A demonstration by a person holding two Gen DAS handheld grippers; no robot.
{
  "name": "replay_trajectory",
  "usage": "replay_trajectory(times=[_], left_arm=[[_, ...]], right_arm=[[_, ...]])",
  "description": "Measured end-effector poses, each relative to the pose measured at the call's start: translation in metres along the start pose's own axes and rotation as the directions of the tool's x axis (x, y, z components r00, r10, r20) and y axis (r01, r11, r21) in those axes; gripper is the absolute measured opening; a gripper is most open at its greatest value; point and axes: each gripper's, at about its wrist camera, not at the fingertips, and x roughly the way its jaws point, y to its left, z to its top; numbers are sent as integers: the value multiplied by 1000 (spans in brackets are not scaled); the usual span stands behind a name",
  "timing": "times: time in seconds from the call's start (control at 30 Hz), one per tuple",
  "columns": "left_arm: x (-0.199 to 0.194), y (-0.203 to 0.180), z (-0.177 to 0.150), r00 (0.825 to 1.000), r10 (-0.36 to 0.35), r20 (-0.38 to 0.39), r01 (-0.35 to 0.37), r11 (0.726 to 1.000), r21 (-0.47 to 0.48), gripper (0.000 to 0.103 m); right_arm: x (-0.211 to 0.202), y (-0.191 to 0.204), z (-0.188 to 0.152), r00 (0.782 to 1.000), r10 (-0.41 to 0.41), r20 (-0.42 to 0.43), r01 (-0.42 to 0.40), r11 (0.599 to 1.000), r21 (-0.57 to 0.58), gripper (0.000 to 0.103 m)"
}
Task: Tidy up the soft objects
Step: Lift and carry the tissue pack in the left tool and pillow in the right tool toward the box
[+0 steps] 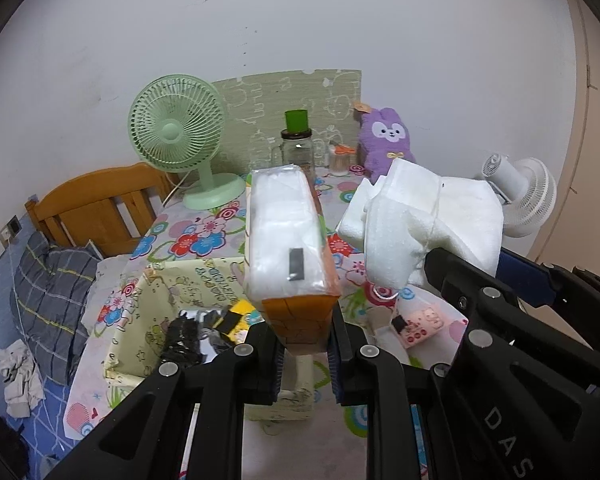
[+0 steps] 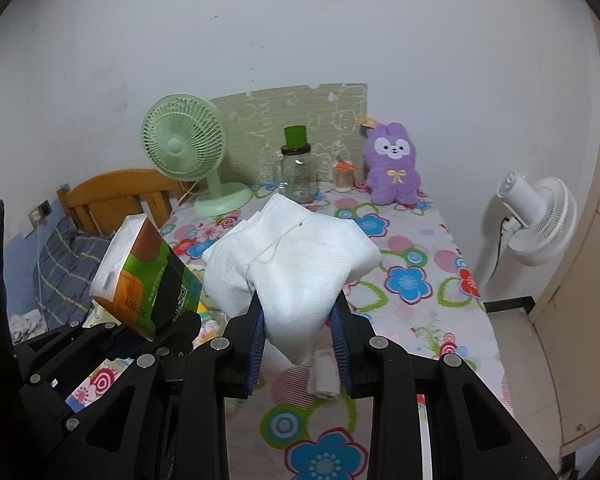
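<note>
My left gripper (image 1: 303, 350) is shut on an orange and green tissue pack (image 1: 288, 240) and holds it above the table; the pack also shows in the right wrist view (image 2: 144, 276). My right gripper (image 2: 299, 346) is shut on a folded white foam sheet (image 2: 296, 264) and holds it in the air; the sheet also shows in the left wrist view (image 1: 424, 228). A cream fabric storage box (image 1: 156, 300) with dark items inside sits below the tissue pack. A purple plush rabbit (image 2: 392, 168) sits at the table's far edge.
The table has a floral cloth (image 2: 412, 280). A green fan (image 2: 188, 148), a glass jar with a green cup on top (image 2: 296, 172) and a small orange-lidded jar (image 2: 343, 174) stand at the back. A white fan (image 2: 536, 216) stands right. A bed with a wooden headboard (image 1: 100, 204) is left.
</note>
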Motion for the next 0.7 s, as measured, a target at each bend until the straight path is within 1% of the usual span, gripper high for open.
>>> replay_trajectory(times=[0.37, 0.7], left_arm=[[16, 36, 0, 1000, 9, -25, -10, 1000, -24, 18], [33, 63, -5, 998, 33, -55, -36, 998, -43, 18]], right_arm=[[22, 32, 5, 999, 33, -29, -34, 999, -27, 33], [45, 61, 4, 995, 71, -67, -75, 996, -53, 33]])
